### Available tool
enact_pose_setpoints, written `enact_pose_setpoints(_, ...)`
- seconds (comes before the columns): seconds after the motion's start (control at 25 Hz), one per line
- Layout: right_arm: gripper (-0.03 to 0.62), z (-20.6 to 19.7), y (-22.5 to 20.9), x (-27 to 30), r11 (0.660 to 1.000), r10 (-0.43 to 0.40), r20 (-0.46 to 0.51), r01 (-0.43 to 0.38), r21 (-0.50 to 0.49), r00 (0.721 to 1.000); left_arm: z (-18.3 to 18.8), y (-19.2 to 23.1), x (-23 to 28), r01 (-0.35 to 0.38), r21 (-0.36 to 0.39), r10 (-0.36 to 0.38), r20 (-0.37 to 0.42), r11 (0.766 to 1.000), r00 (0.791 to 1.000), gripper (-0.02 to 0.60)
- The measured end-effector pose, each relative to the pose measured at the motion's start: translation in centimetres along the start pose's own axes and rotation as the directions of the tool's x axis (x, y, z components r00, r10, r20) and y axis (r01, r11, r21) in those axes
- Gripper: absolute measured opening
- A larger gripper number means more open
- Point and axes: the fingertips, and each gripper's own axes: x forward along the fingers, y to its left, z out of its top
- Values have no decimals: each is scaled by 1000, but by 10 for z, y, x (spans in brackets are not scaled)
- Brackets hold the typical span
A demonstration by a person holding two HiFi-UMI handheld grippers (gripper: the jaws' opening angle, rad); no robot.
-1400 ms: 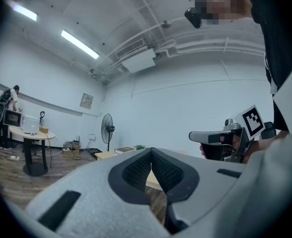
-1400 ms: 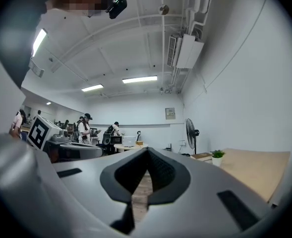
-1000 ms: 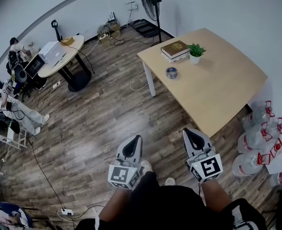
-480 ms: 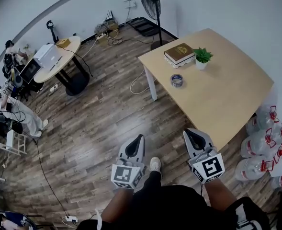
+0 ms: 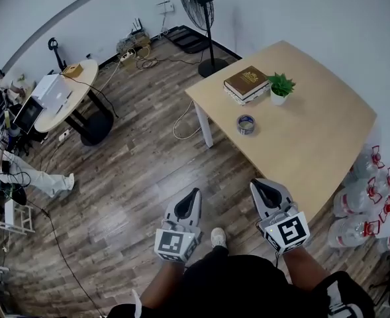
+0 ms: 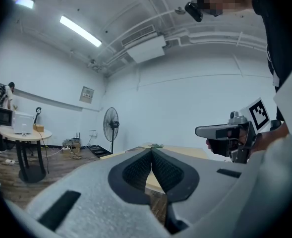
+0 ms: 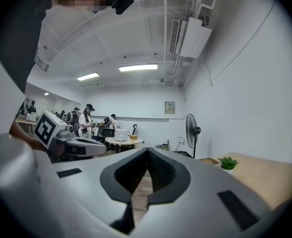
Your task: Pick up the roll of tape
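Both grippers empty, tape roll on the pale wooden table

The left gripper (image 5: pixel 194 193) and right gripper (image 5: pixel 256 183), matte grey wedges with ribbed black pads, sit low in the centre of the head view. Each has its jaws pressed together at the tips with nothing between them. The roll of tape (image 5: pixel 245 124), a small ring with a bluish-grey rim, lies flat right of centre near the left edge of the smooth rectangular table (image 5: pixel 314 138), well apart from both grippers. Behind it are a thick brown book (image 5: pixel 246 83) and a leafy plant in a white pot (image 5: pixel 281 87). The floor (image 5: pixel 135 171) is dark wood plank.
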Motion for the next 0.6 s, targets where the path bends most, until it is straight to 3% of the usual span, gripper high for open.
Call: enact_pose_setpoints(0.6,-5,-1,-23,72,992,-129,-28,129,-9,991,-1,59,68,142,3,-142,-7,990,990,6)
